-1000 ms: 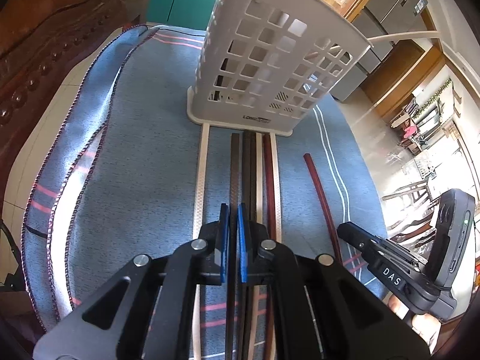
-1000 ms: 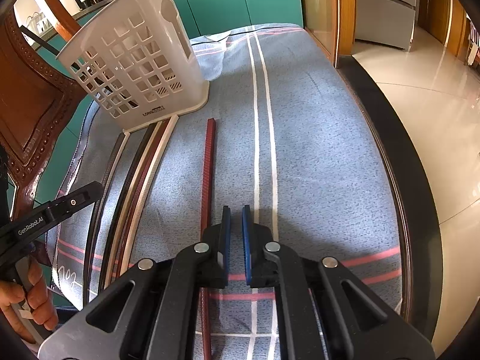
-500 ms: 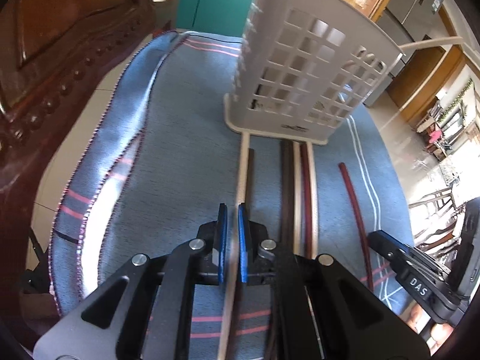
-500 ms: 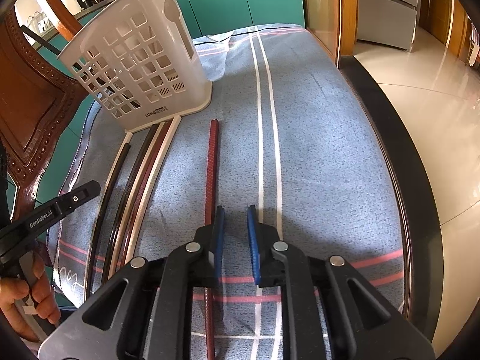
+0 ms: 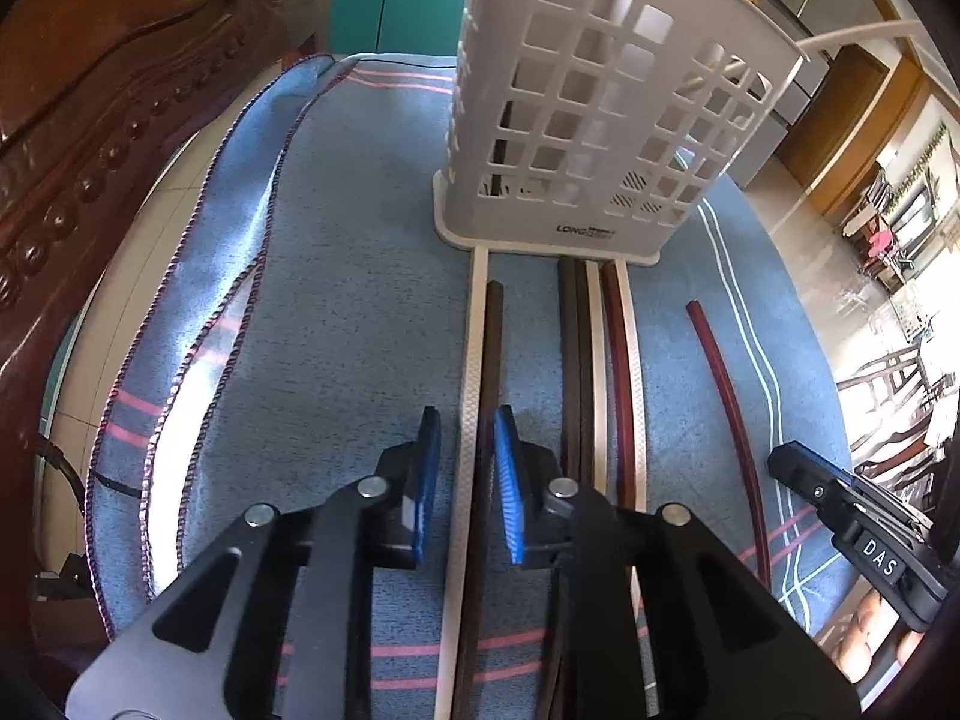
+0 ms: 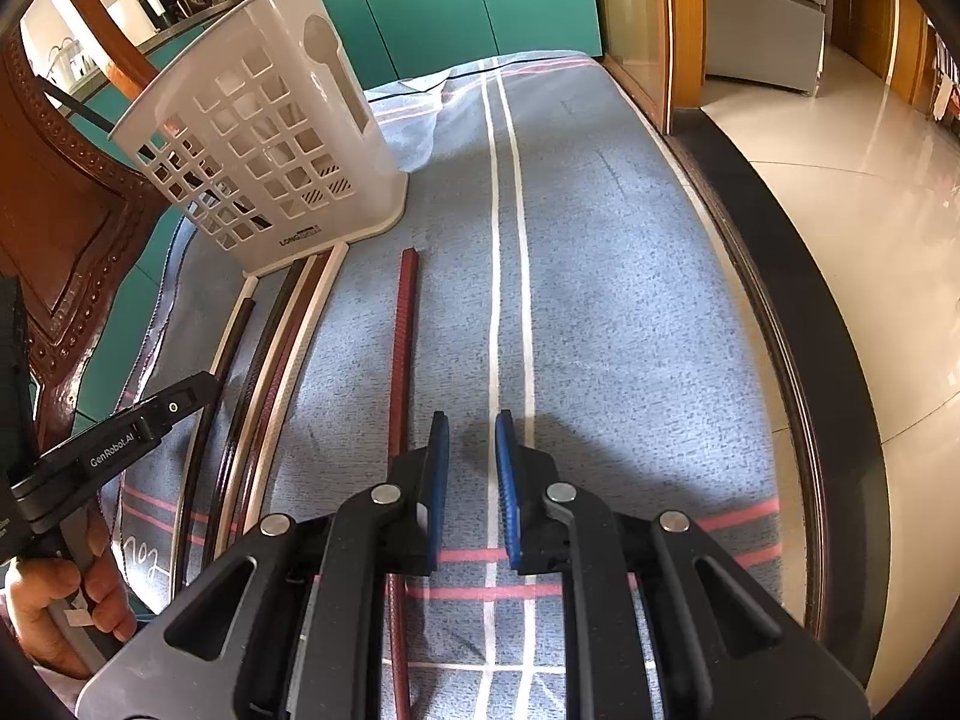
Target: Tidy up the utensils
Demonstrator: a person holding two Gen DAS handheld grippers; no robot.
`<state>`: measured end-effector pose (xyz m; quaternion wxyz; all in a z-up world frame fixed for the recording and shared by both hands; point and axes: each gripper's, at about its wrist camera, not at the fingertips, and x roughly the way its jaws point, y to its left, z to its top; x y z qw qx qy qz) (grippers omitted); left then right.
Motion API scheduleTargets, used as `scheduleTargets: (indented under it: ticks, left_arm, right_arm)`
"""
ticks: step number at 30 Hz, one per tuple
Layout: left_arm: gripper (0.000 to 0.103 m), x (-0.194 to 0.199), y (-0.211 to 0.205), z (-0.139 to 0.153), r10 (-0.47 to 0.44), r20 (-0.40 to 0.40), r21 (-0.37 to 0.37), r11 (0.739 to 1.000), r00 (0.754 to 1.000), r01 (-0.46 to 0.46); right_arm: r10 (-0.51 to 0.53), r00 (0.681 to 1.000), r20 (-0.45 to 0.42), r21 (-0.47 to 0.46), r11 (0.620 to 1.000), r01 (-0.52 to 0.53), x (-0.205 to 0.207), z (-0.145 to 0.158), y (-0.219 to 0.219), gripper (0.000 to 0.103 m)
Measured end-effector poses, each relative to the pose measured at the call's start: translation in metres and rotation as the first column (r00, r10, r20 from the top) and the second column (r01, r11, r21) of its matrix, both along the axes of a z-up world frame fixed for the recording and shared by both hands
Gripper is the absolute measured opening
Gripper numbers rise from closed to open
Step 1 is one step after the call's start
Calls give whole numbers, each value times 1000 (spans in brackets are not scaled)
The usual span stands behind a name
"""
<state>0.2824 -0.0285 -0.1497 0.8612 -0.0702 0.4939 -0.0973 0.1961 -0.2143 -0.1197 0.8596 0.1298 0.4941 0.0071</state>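
Jaws: both pairs now stand parted, where a second ago both were nearly closed; neither grips anything.
Left gripper [image 5: 467, 480]: its blue pads straddle the white textured chopstick [image 5: 471, 384] and the dark brown chopstick [image 5: 491, 360] lying against it. It has moved leftward off the middle bundle to this outer pair, so I judge a pinch on them is the step in hand.
Right gripper [image 6: 468, 468]: hovers just right of the lone red-brown chopstick [image 6: 403, 336], which passes under the left finger, not between the two; it needs to shift left before closing.
Middle bundle [image 5: 597, 372]: dark, cream and red sticks side by side on the blue-grey striped cloth [image 5: 336, 300], far ends touching the holder's base.
Far end: the white perforated plastic utensil holder [image 5: 600, 120] stands upright, with at least one dark stick already inside.
Progress: most chopsticks lie on the cloth, so the sorting looks early.
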Motion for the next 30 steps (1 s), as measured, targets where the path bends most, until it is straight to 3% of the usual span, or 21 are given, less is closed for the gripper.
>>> scheduleTargets:
  ticks: [14,22,26,30]
  left_arm:
    - [17,-1,0,2,18,3,12,1000,1000,-18]
    - [17,0,-3,1,26,13,94,995,1000,-28]
    - [13,-1,-2,2,30,14,110,993,999,-31]
    - [13,-3,2,4,45,15,106,993,999,-47]
  right_arm:
    - [1,1000,-8,-14,1000,-1,2,-3,6,16]
    - [15,1000,-13,-29,999,-16,0,-3,13,16]
    - [19,1000,-10,-27,999,-19,0,-3,14,24]
    - [20,1000,-9,-32,999,-21,0,-2,15,25]
